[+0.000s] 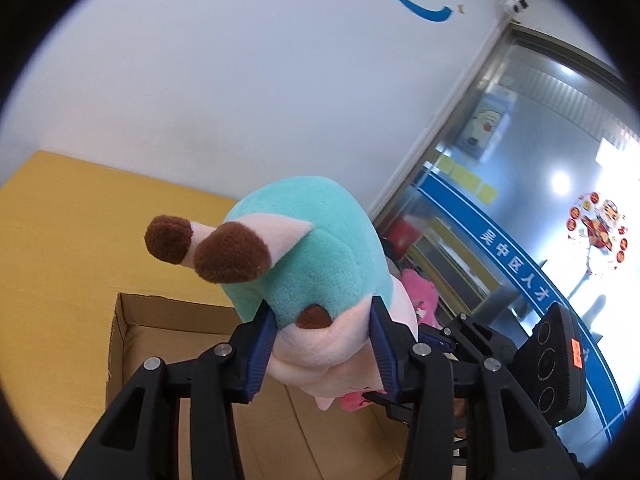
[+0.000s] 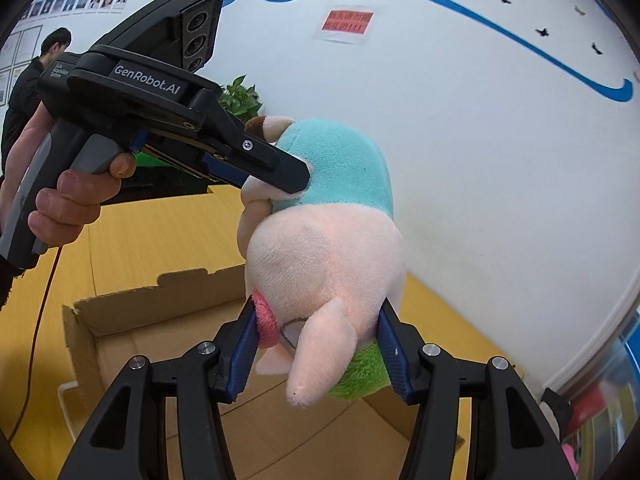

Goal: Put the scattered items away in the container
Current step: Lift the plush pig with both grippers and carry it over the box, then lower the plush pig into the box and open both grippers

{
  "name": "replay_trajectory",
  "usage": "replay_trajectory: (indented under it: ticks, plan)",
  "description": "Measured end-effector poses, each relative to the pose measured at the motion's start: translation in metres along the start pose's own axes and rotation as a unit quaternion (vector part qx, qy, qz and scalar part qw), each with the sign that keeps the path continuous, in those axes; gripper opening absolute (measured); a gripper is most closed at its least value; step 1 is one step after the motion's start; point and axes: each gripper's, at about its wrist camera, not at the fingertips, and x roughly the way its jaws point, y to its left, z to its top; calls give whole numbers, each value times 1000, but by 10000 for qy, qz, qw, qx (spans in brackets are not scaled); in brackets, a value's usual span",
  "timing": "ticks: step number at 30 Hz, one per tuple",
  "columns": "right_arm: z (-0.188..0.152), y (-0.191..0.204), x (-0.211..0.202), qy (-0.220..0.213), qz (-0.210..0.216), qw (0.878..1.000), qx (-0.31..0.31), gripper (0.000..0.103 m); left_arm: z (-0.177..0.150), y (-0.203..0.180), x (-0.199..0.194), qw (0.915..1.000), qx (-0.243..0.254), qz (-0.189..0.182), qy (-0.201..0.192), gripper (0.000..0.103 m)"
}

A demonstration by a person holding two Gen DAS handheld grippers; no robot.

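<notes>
A plush toy (image 1: 312,264) with a teal back, pale pink body and brown hooves hangs in the air above an open cardboard box (image 1: 168,320). My left gripper (image 1: 320,344) is shut on its teal and pink rear. In the right wrist view the toy (image 2: 328,248) shows its pink head and ear, and my right gripper (image 2: 316,352) is shut on that end. The left gripper (image 2: 280,168) also shows there, clamped on the toy's upper part, held by a hand. The box (image 2: 132,312) lies below, its inside bare where visible.
The box stands on a yellow table (image 1: 60,240) against a white wall. A pink plush (image 1: 420,292) lies behind the toy near a glass door (image 1: 520,200). A person in black (image 2: 28,84) stands at the far left, by a green plant (image 2: 240,98).
</notes>
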Motion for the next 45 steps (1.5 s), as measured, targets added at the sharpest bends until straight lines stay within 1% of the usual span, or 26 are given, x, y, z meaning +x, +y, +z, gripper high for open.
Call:
replay_trajectory:
  ticks: [2, 6, 9, 11, 13, 18, 22, 28, 32, 34, 37, 39, 41, 43, 44, 45]
  plan:
    - [-4, -4, 23, 147, 202, 9997, -17, 60, -2, 16, 12, 9997, -157, 140, 88, 44]
    - [-19, 1, 65, 480, 538, 9974, -86, 59, -16, 55, 35, 9970, -597, 356, 342, 43]
    - [-34, 10, 96, 739, 733, 9945, -110, 59, -33, 90, 53, 9906, -1108, 511, 612, 43]
    - [-44, 16, 114, 894, 913, 9918, -75, 59, -42, 103, 60, 9873, -1281, 617, 703, 43]
    - [-51, 20, 128, 1036, 1003, 9895, -92, 59, -53, 114, 66, 9837, -1452, 701, 799, 42]
    - [-67, 32, 157, 1439, 1212, 9820, -165, 59, -77, 141, 78, 9698, -2030, 870, 1034, 41]
    - [-70, 34, 166, 1566, 1228, 9797, -245, 58, -84, 145, 79, 9657, -2222, 916, 983, 39]
    - [-66, 34, 173, 1662, 1236, 9778, -321, 58, -90, 149, 71, 9592, -2543, 934, 806, 37]
    - [-68, 40, 175, 1782, 1220, 9756, -390, 59, -95, 151, 67, 9596, -2480, 1020, 852, 37]
    - [-70, 42, 175, 1817, 1188, 9755, -353, 62, -96, 150, 66, 9603, -2425, 1077, 863, 38]
    - [-70, 41, 170, 1694, 1125, 9790, -142, 71, -95, 147, 60, 9614, -2392, 1123, 762, 38]
    - [-69, 37, 166, 1640, 1098, 9803, 108, 82, -93, 144, 53, 9636, -2268, 1236, 693, 40]
    - [-68, 35, 160, 1642, 963, 9815, 199, 86, -92, 140, 48, 9671, -2100, 1250, 701, 41]
    - [-69, 36, 156, 1682, 911, 9813, 194, 87, -90, 132, 44, 9693, -2057, 1173, 656, 48]
    - [-69, 40, 152, 1709, 873, 9813, 154, 88, -90, 129, 38, 9699, -2056, 1155, 604, 55]
    - [-64, 61, 141, 1728, 835, 9813, 110, 89, -89, 125, 33, 9708, -2025, 1155, 560, 59]
